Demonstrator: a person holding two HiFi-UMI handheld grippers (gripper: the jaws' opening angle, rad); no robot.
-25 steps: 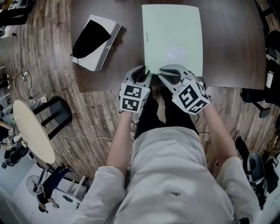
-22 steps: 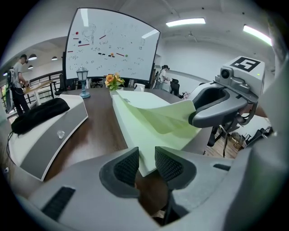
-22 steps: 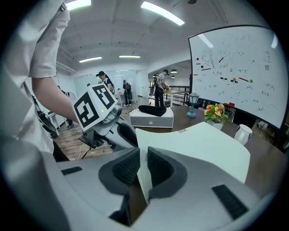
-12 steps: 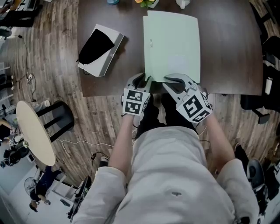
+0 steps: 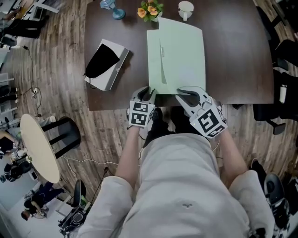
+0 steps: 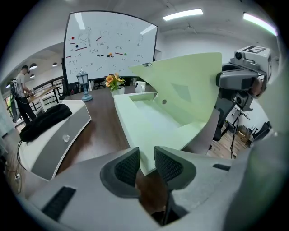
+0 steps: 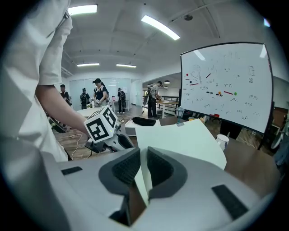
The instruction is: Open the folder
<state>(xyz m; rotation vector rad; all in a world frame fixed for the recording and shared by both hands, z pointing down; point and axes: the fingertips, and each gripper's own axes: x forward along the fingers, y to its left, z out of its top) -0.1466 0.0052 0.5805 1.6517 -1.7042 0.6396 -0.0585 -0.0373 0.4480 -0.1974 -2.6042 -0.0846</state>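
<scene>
Nearest, at the table's near edge, the right gripper point(image 7: 143, 159) is closed thin on the near edge of the folder's top cover point(image 5: 184, 56) and holds it lifted, so the sheet bows upward from the spine on the left. Just left of it, the left gripper point(image 6: 146, 159) stands wide; its jaws have just been closing a little, and the near left corner of the lower leaf point(image 6: 149, 128) lies between the pads without being pressed. The folder point(image 5: 154, 60) is pale green and lies in the middle of the near half of the table point(image 5: 237, 56), its long side running away from the person. It looks light and thin, a card or plastic that flexes easily and is probably smooth, so a pinch right at an edge seems best, with the lower leaf pinned at its corner to keep the whole thing from sliding or rising with the cover. The tabletop is dark brown, smooth and flat. To the left rests a white case point(image 5: 116, 62) with a black pouch point(image 5: 98, 59) on it. Along the far edge stand a blue lamp point(image 5: 111, 8), a small pot of flowers point(image 5: 150, 8) and a white cup point(image 5: 186, 8). Beyond are a whiteboard point(image 6: 110, 43), wood-plank flooring point(image 5: 60, 69), ceiling strip lights and several people point(image 7: 97, 92) standing far off.
</scene>
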